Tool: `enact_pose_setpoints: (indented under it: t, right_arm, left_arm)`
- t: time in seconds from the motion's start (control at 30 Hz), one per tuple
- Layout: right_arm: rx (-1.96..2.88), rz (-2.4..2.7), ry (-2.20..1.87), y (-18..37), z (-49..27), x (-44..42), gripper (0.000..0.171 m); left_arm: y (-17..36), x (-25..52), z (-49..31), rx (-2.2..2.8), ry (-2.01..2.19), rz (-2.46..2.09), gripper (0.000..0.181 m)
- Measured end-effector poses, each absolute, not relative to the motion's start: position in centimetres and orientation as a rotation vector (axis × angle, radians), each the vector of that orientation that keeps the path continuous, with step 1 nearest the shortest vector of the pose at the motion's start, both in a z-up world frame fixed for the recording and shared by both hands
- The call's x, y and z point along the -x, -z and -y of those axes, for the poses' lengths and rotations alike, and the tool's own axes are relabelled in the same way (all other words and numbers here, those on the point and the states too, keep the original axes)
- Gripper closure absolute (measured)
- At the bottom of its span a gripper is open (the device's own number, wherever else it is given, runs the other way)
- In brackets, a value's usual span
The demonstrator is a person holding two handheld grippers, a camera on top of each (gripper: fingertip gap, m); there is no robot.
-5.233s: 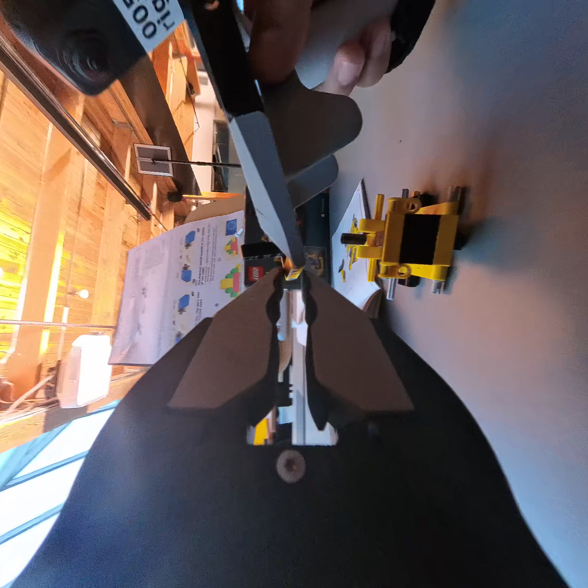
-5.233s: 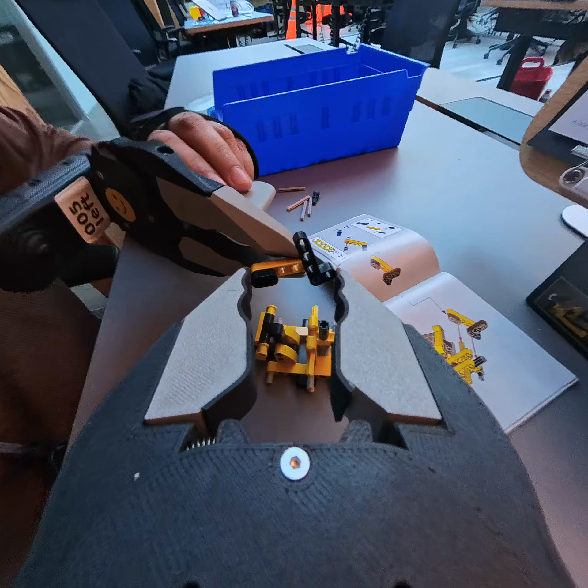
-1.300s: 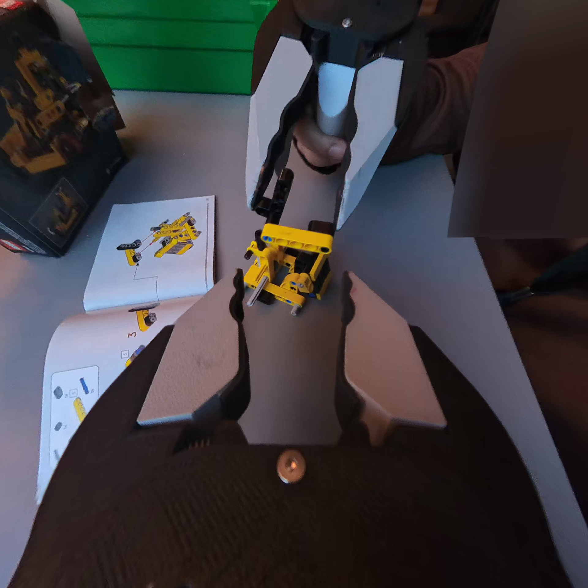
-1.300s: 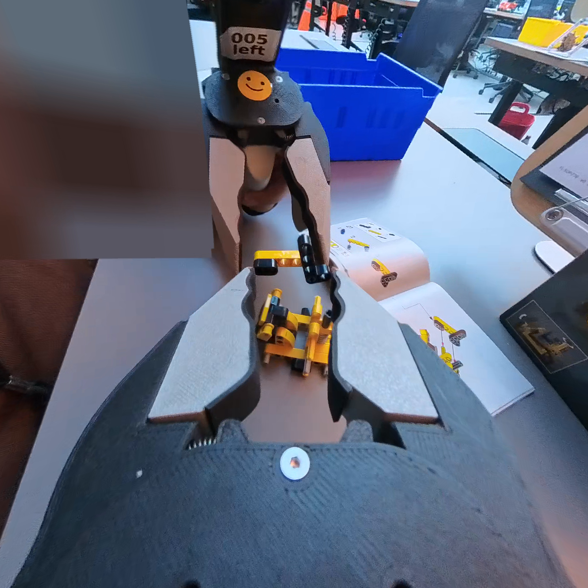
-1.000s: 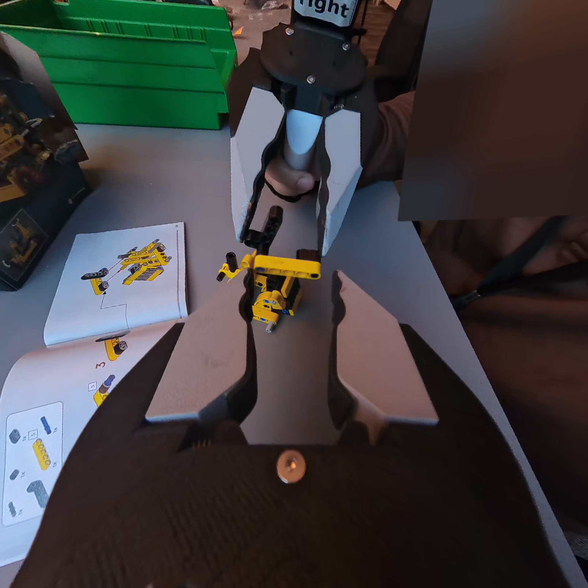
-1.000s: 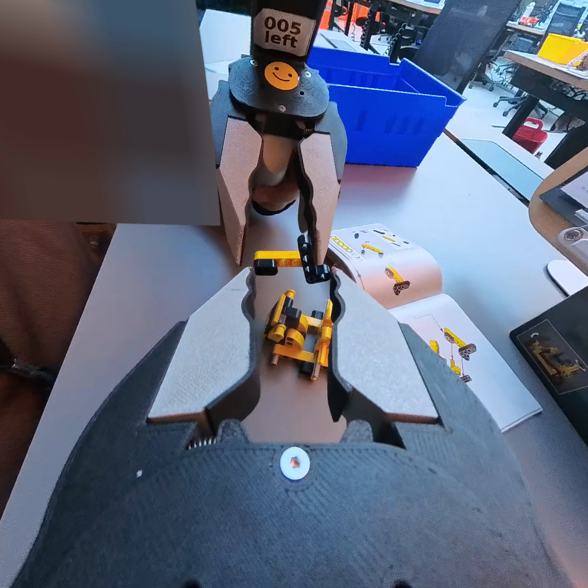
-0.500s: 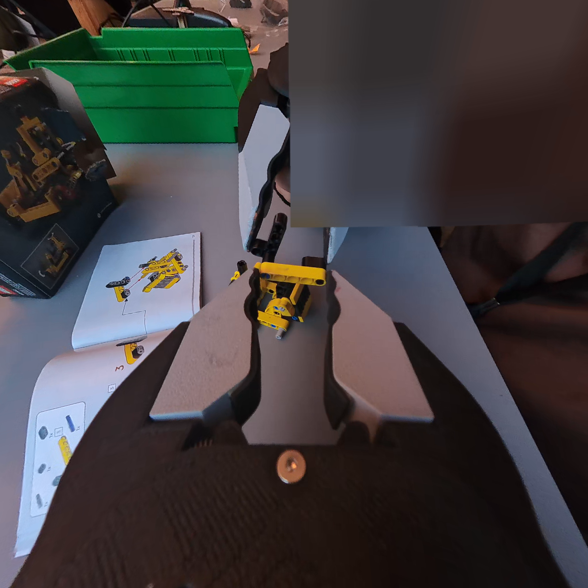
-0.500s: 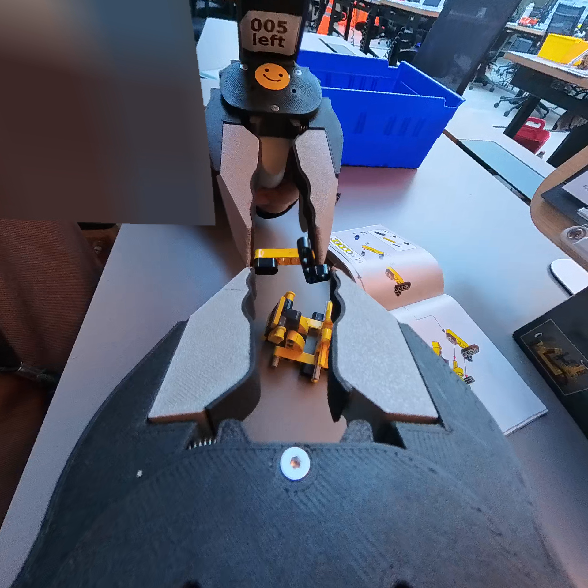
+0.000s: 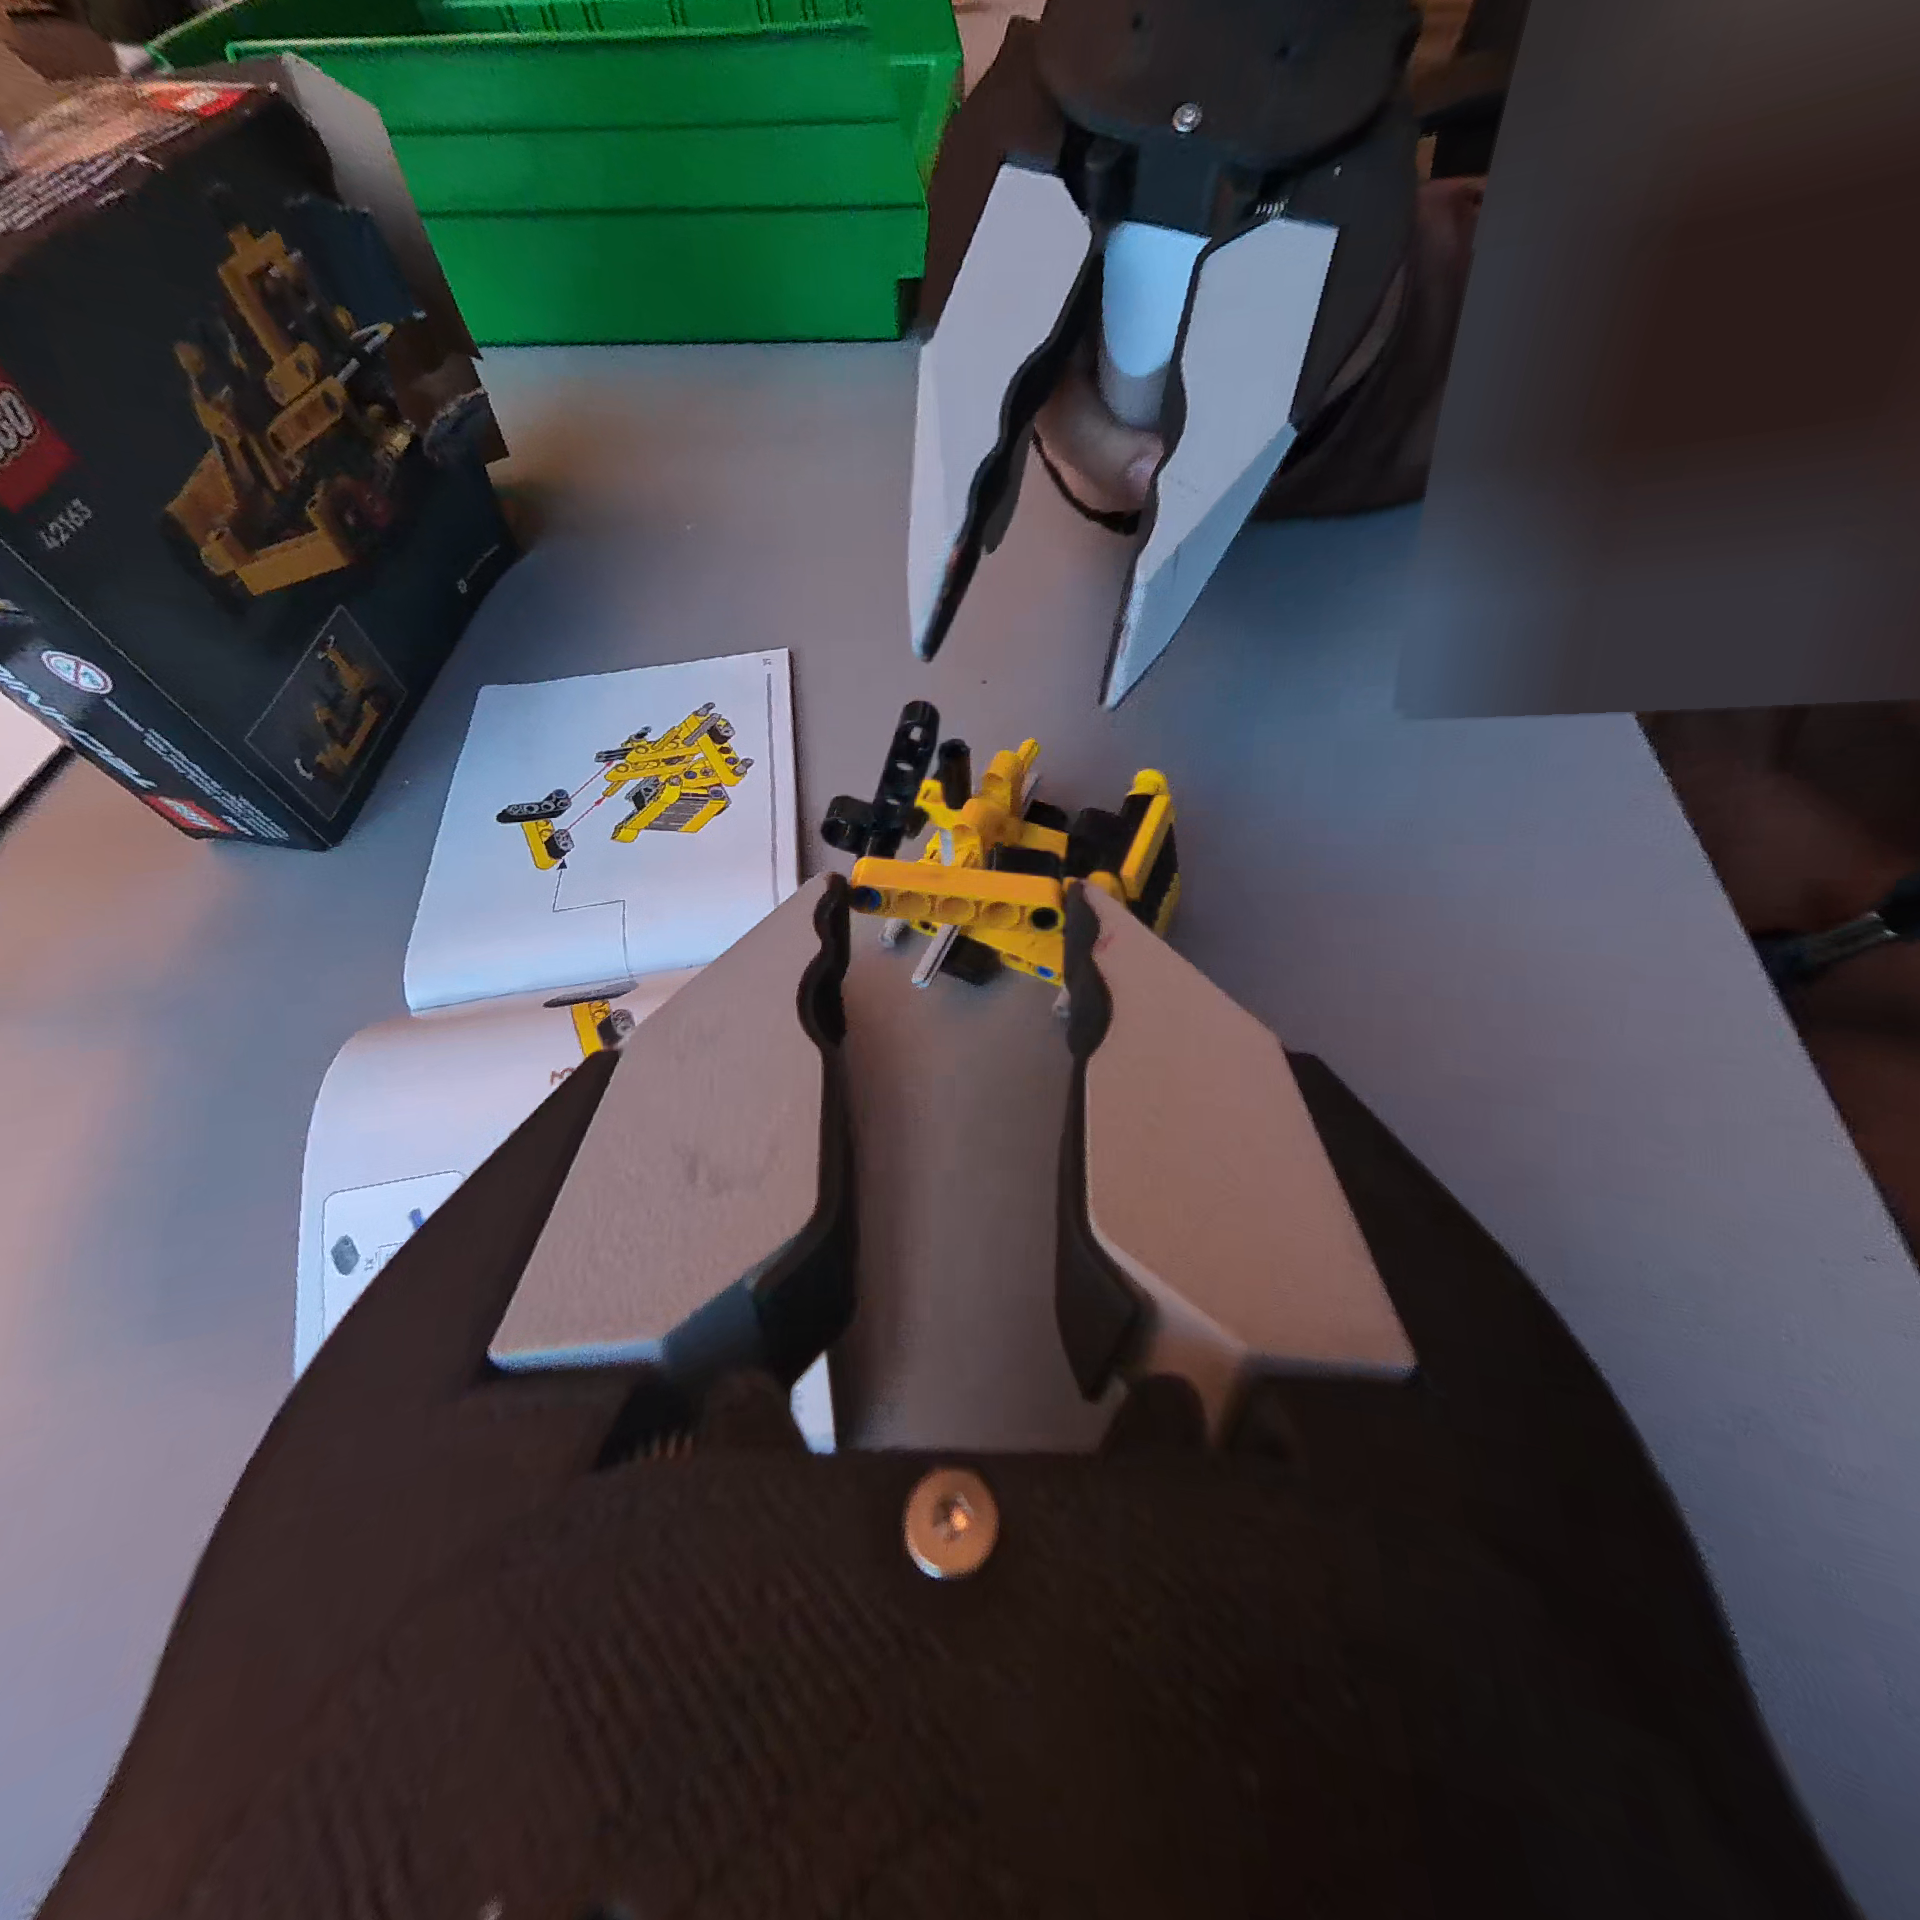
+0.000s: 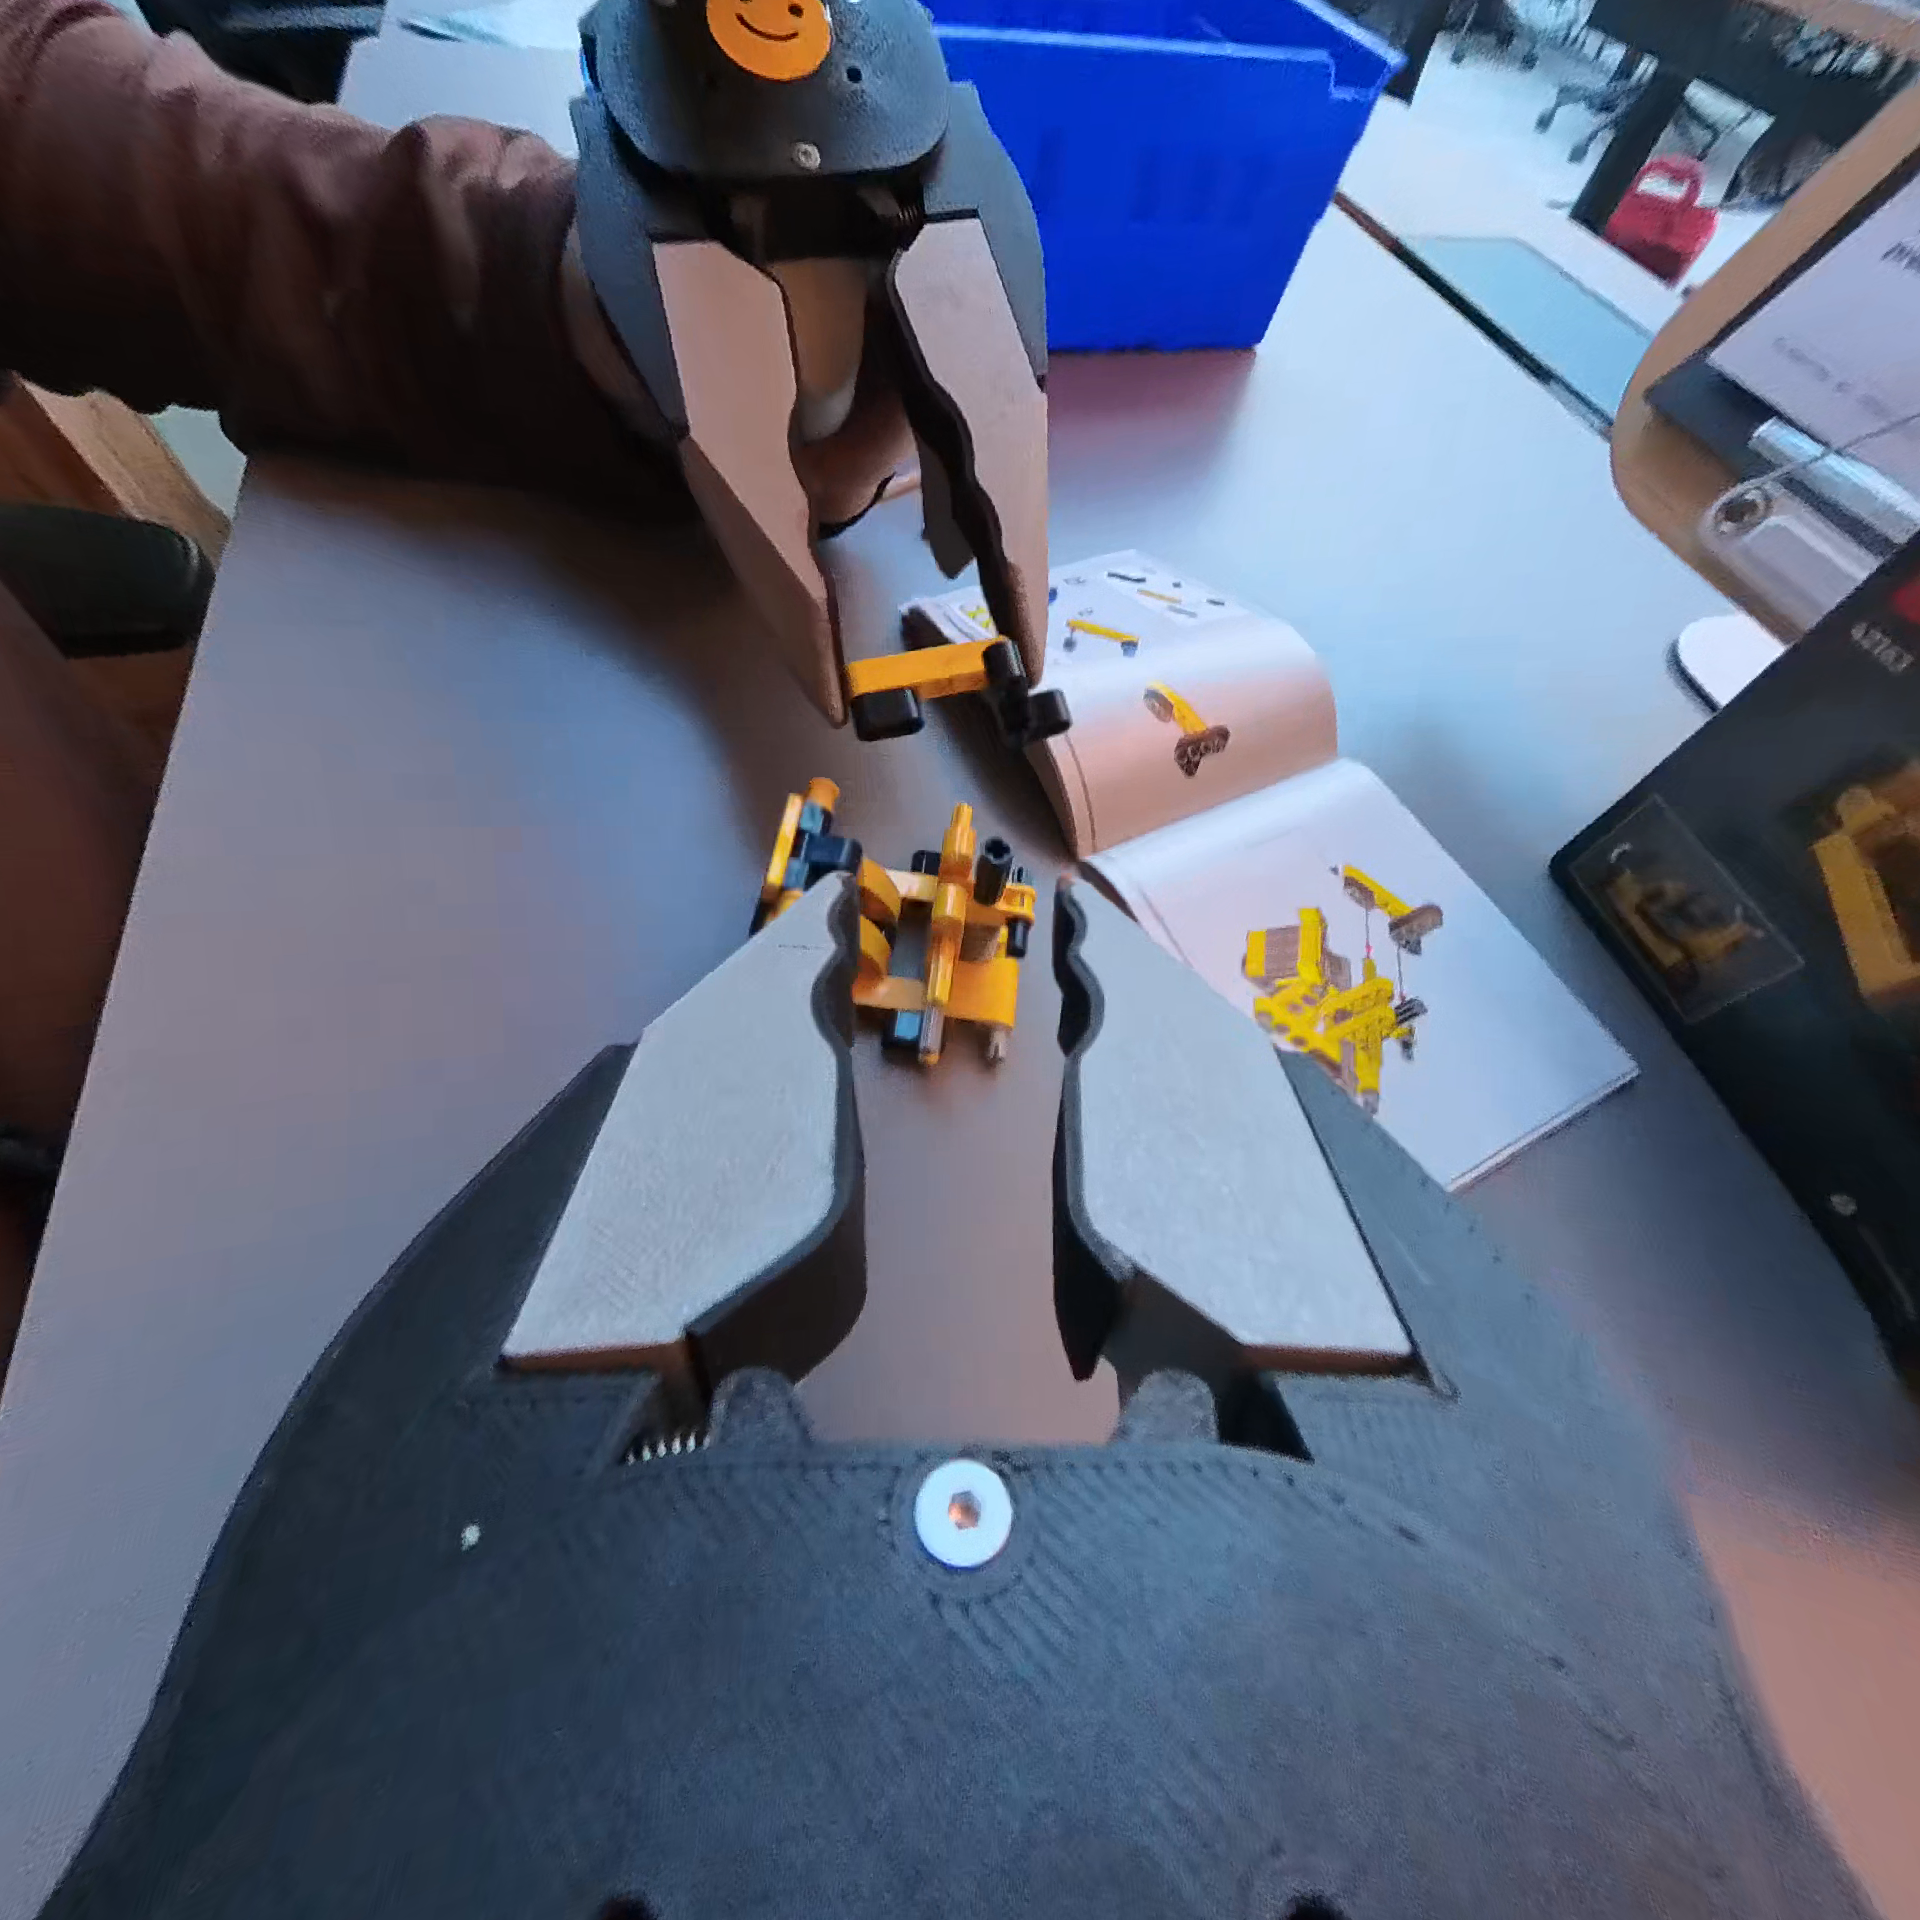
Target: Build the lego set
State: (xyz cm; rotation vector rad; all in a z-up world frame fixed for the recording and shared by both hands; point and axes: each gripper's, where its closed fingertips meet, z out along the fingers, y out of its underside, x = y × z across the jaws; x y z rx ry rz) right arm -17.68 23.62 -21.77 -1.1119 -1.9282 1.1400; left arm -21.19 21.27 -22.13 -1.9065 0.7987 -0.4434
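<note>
Grey tabletop [image 9: 1455, 1091] carries a small, partly built yellow and black lego model [image 10: 925, 945], which lies on its side near the middle of the surface. In the right wrist view the right gripper [image 10: 951, 914] has its two grey fingers apart, one on each side of the model's near end; the left fingertip overlaps the model's edge, though contact cannot be told, and nothing is clamped between them.

Just beyond the model, the left gripper [image 10: 935, 686] is closed on a flat yellow lego beam with black connector pieces at its ends [image 10: 940, 675], held crosswise at the fingertips and clear of the table. In the left wrist view the same beam [image 9: 956, 914] spans the gap between the left gripper [image 9: 956, 920] fingertips, with the model [image 9: 1049, 842] directly behind it and the right gripper [image 9: 1023, 675] hanging open above and beyond, its tips off the model. A brown sleeve [image 10: 260, 281] leads to the hand behind the left gripper.

Right of the model in the right wrist view, an open white instruction booklet with yellow diagrams [image 10: 1330, 956] lies flat, and a dark cardboard lego box [image 10: 1787, 935] sits farther right at the frame edge. A blue plastic bin [image 10: 1153, 177] stands at the far side of the table. The left wrist view shows a green plastic bin [image 9: 644, 166] at its far side, beside the box [image 9: 218, 468].
</note>
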Motion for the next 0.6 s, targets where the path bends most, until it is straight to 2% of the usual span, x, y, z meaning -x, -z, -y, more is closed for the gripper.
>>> enact_pose_setpoints:
  t: [0.33,0.43,0.47,0.6]
  right_arm:
    - [1.251,1.972,-1.041,24.4,-24.1,18.3,0.143]
    - [1.278,1.936,-1.012,24.4,-24.4,18.9,0.121]
    - [1.288,1.937,-1.013,24.6,-24.3,19.0,0.120]
    - [1.315,1.992,-1.042,25.2,-23.8,19.4,0.140]
  left_arm:
    - [23.1,21.9,-22.1,1.913,0.379,-0.832,0.142]
    - [23.1,22.2,-22.2,1.912,0.356,-0.834,0.142]
    - [23.2,22.3,-22.3,1.909,0.347,-0.841,0.142]
    - [23.4,22.3,-22.3,1.905,0.355,-0.894,0.142]
